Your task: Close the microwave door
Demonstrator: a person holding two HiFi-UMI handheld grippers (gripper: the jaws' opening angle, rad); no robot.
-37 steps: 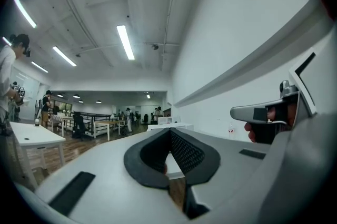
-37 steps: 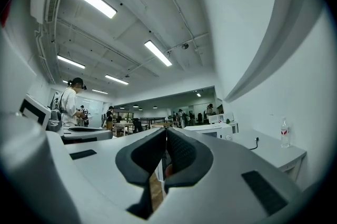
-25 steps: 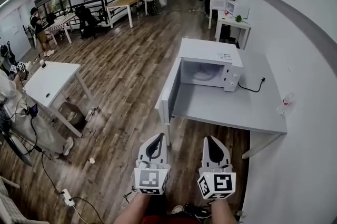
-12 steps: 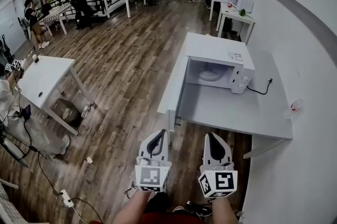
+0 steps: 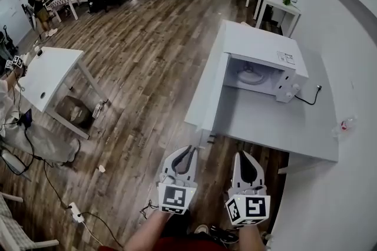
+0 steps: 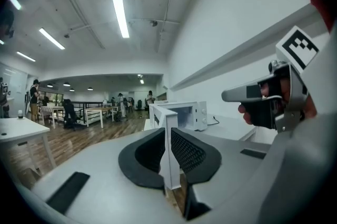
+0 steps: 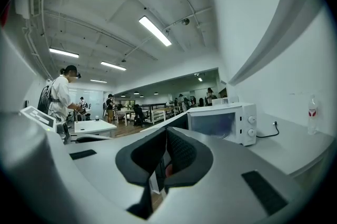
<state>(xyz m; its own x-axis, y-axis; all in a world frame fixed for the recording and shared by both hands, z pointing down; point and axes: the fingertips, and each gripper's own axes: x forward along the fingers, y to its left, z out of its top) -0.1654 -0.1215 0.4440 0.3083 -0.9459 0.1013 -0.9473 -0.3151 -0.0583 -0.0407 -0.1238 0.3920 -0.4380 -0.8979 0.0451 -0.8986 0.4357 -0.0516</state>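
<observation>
microwave (image 5: 262, 46): white, boxy | door (image 5: 206, 91): swung fully open | turntable (image 5: 254, 75): visible

1 overhead, 2 level — microwave (image 5: 259, 46) shared

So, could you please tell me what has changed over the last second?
The person has stepped closer to the microwave and its table, bringing the left hand-held gripper and right hand-held gripper nearer the open door. Nothing was grasped or released. The door stays open; both stay shut and empty.

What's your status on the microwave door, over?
Left gripper, right gripper shut, empty. Microwave door wide open, untouched. Nothing in the way.
</observation>
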